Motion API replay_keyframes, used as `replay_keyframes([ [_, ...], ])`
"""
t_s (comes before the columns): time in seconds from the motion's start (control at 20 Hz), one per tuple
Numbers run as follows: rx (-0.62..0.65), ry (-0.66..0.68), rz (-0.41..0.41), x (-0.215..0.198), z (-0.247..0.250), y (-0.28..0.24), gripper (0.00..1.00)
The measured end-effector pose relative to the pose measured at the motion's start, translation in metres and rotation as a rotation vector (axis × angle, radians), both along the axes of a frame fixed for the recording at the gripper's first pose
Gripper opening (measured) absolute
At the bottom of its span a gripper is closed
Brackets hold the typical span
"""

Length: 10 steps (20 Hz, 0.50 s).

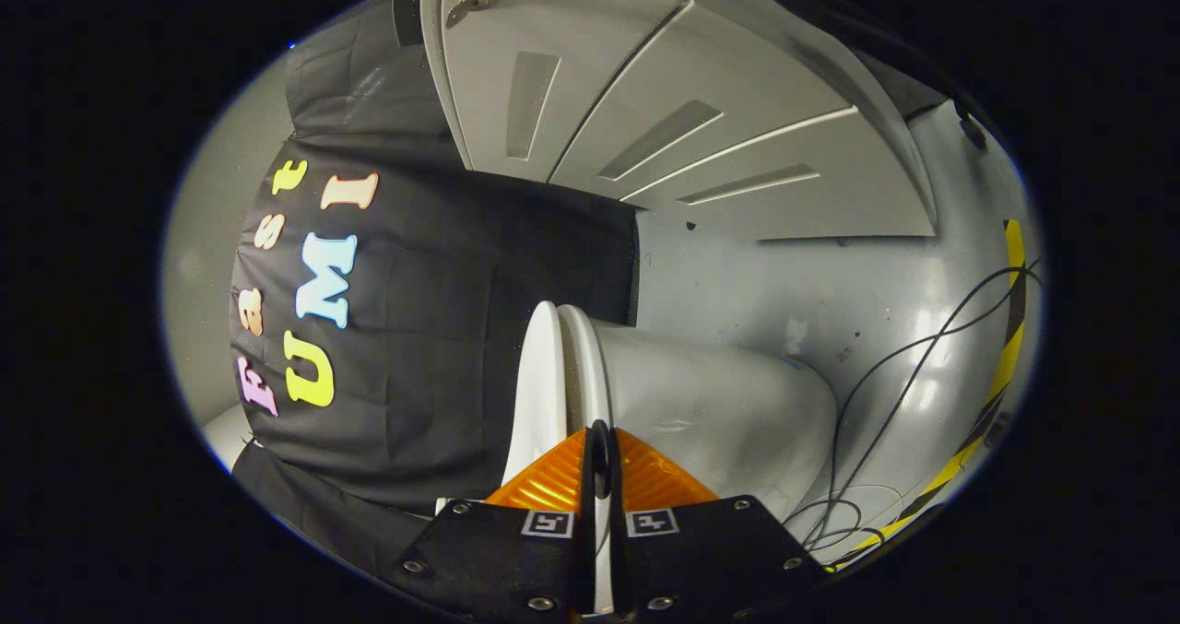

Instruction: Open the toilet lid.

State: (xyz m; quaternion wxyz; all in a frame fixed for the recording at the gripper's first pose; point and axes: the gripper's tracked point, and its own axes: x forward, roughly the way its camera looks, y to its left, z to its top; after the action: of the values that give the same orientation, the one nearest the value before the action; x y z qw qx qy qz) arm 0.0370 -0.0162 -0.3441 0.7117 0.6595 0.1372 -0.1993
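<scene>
Gripper (599,453) rolled sideways, fingers nearly together w/ a narrow gap, pinching thin white edge of toilet lid (537,394) between them. Lid sits just ahead of fingertips, standing a little apart from seat rim (583,366) beside it. Toilet bowl (719,412), white, extends off to one side of fingers. Beyond fingers: grey floor (784,283) w/ black cables (885,375) and yellow-black tape strip (1000,366). Further beyond: white panelled cabinet doors (645,117). Black cloth wall (442,347) on lid's side.
</scene>
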Motion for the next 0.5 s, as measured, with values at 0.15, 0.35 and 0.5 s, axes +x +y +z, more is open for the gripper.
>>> replay_keyframes([
  [0.15, -0.035, 0.015, 0.015, 0.004, -0.001, -0.004, 0.0],
  [0.35, -0.057, 0.11, 0.014, 0.004, 0.002, -0.007, 0.0],
  [0.5, -0.085, 0.137, 0.029, 0.005, 0.014, -0.007, 0.0],
])
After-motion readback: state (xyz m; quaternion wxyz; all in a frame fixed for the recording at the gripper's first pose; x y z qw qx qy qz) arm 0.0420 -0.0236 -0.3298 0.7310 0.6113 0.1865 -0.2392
